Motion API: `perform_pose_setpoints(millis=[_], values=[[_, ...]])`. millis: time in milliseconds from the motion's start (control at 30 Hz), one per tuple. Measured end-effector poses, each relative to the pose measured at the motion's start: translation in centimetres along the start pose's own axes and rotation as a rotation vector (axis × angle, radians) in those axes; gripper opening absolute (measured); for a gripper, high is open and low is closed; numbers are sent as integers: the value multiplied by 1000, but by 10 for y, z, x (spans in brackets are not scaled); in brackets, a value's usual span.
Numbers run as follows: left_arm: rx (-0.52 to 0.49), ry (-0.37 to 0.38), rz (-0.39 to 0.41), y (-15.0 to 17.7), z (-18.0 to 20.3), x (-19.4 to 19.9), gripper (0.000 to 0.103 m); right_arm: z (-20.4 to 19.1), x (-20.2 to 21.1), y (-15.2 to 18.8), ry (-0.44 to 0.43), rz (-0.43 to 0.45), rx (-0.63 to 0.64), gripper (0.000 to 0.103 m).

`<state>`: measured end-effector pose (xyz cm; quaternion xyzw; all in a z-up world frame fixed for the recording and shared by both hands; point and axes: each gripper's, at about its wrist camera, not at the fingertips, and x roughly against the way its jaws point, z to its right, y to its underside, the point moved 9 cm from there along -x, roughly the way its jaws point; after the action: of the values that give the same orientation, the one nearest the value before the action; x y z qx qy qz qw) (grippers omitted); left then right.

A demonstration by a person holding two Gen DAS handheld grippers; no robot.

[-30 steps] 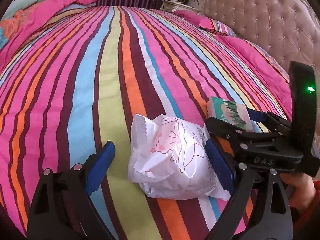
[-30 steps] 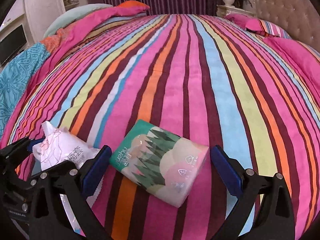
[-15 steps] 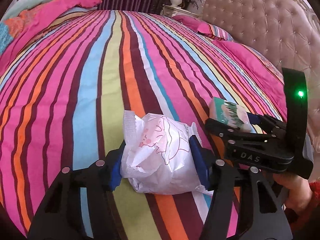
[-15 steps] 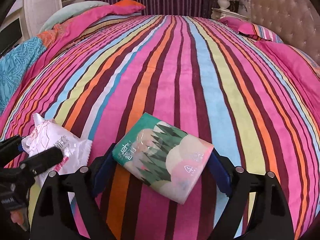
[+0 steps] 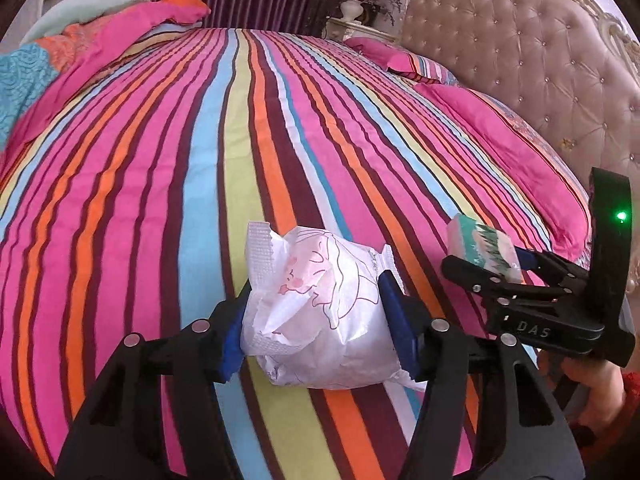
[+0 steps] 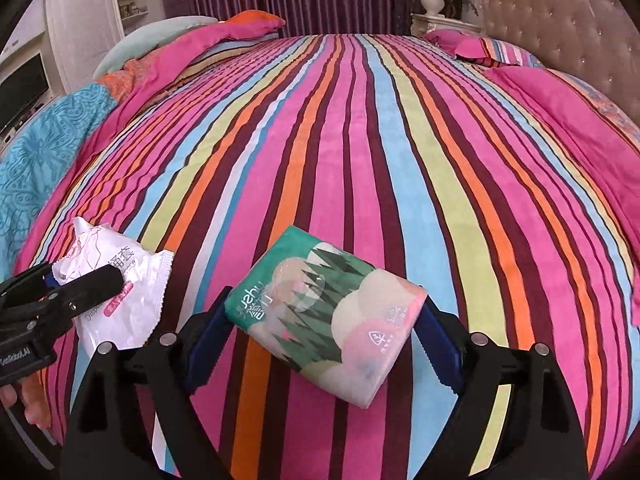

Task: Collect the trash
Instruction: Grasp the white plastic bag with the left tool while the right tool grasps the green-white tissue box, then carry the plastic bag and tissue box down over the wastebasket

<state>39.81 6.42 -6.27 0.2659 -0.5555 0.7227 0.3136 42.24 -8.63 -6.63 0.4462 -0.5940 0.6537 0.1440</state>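
My left gripper [image 5: 320, 332] is shut on a crumpled white plastic packet [image 5: 320, 316] with a pink cartoon print, held just above the striped bedspread [image 5: 200, 160]. My right gripper [image 6: 324, 340] is shut on a green tissue pack [image 6: 328, 316] with a forest print, also lifted off the bed. In the left wrist view the right gripper [image 5: 520, 280] holds the tissue pack [image 5: 484, 248] to the right. In the right wrist view the left gripper [image 6: 52, 296] holds the white packet [image 6: 120, 280] at the lower left.
The striped bedspread [image 6: 360, 140] fills both views. Pink pillows [image 5: 500, 140] lie against a tufted beige headboard [image 5: 540, 60] on the right. A bunched pink and blue quilt [image 6: 80, 120] lies at the far left. A nightstand with a vase [image 6: 436, 12] stands behind the bed.
Both grippers closed from open onto their items: the left on the white packet, the right on the tissue pack. Both items have since risen a little off the bedspread.
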Motion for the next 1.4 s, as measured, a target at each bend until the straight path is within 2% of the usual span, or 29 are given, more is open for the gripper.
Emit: perform_pose_setpoints(millis=[400, 900, 1400], values=[[-3, -49, -11, 66, -1, 66, 59, -3, 53, 60, -21, -12, -49, 82], [12, -64, -21, 143, -2, 124, 59, -5, 110, 110, -33, 14, -89, 82], [-30, -26, -9, 185, 21, 163, 59, -30, 152, 144, -65, 38, -90, 82]])
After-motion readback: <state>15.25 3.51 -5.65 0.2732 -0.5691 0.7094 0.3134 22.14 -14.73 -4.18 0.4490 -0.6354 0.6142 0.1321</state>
